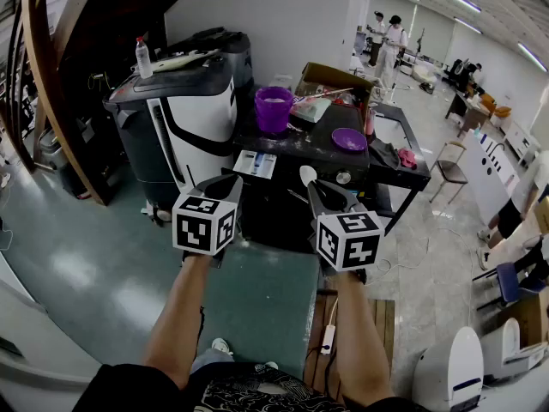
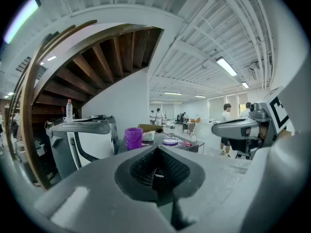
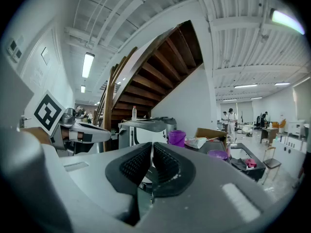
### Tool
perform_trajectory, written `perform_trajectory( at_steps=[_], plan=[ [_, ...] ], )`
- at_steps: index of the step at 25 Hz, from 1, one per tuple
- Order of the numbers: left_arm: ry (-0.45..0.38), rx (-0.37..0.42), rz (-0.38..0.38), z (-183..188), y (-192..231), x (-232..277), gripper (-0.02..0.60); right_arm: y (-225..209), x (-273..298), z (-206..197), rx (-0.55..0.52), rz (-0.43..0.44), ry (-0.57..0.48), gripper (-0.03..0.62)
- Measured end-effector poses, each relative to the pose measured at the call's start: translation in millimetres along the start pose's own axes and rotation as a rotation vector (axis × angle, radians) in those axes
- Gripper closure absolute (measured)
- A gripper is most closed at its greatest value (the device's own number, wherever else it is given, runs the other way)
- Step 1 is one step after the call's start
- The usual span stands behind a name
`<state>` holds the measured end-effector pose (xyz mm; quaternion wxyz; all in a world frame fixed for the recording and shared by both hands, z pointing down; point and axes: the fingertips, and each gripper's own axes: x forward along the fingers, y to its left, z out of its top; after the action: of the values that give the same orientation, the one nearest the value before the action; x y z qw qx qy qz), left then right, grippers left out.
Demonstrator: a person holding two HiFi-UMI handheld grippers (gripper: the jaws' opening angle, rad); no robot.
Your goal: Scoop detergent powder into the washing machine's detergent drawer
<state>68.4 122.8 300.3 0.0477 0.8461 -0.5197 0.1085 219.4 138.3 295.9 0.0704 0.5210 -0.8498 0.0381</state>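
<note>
The black washing machine (image 1: 317,151) stands ahead with its white detergent drawer (image 1: 255,163) pulled out at the front. On its top sit a purple bucket (image 1: 274,108) (image 2: 133,138) (image 3: 177,137) and a purple lid (image 1: 349,138) (image 3: 218,154). My left gripper (image 1: 225,183) (image 2: 155,171) is shut with nothing in it, just below and left of the drawer. My right gripper (image 1: 316,187) (image 3: 151,171) is shut on a white scoop (image 1: 307,175), whose bowl pokes out past the tips, right of the drawer. The scoop's contents are not visible.
A black-and-white machine (image 1: 193,101) with a bottle (image 1: 143,58) on it stands left of the washer. A cardboard box (image 1: 330,80) and pink cloth (image 1: 407,156) lie on the top. Wooden stair rails (image 1: 51,101) rise at the left. A power strip (image 1: 328,337) lies by my feet. People (image 1: 386,37) stand far back.
</note>
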Motion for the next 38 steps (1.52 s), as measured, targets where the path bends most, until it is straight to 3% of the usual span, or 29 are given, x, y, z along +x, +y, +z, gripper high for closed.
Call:
perform_trajectory(
  at_steps=[6, 16, 26, 38],
  plan=[
    [0.002, 0.002, -0.002, -2.3, -4.9, -0.1, 0.581, 0.7, -4.8, 3.4, 0.023, 0.010, -0.049, 0.559],
    [0.008, 0.001, 0.007, -7.6, 8.9, 12.0, 0.580, -0.5, 14.6, -4.4, 0.054, 0.039, -0.042, 0.559],
    [0.018, -0.002, -0.006, -8.8, 39.0, 60.1, 0.581, -16.7, 68.3, -8.0, 0.066, 0.046, -0.024, 0.559],
    [0.041, 0.004, -0.078, 1.0, 84.0, 138.5, 0.580, -37.9, 147.7, -1.2, 0.079, 0.016, 0.020, 0.559]
  ],
)
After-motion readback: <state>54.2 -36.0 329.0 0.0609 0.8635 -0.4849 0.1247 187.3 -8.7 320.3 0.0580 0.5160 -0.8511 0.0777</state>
